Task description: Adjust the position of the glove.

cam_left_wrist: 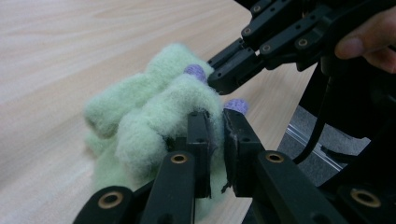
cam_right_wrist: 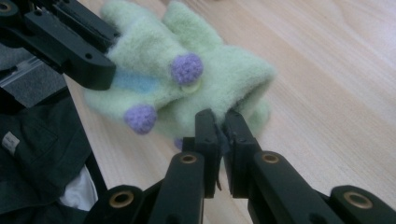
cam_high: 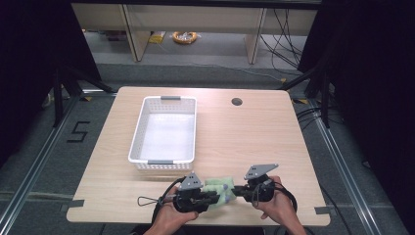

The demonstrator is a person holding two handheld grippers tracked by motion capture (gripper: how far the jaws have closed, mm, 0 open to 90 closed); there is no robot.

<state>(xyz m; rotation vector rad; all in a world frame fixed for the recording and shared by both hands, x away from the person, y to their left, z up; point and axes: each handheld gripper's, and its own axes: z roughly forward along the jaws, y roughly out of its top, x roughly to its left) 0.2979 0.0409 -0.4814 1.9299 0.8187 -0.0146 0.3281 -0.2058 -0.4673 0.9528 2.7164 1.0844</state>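
Gripping a soft, light green fleece glove at the bench's six o'clock, both tongs pinch its edges. Left tongs and right tongs are clenched on fabric. It should sag, so opposite edges suit best.

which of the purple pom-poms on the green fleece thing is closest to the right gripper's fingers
In the right gripper view, the upper pom-pom, sitting just above the right gripper. The other pom-pom lies lower left, nearer the left gripper.

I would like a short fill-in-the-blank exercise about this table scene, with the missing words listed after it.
1. Both grippers, the left gripper and the right gripper, are closed on a fluffy glove whose main colour is pale ____.
2. The small pompoms on the glove are ____.
3. The white basket on the table contains ____.
4. The glove lies near the table edge that is ____ to the person.

Missing words: green; purple; nothing; nearest
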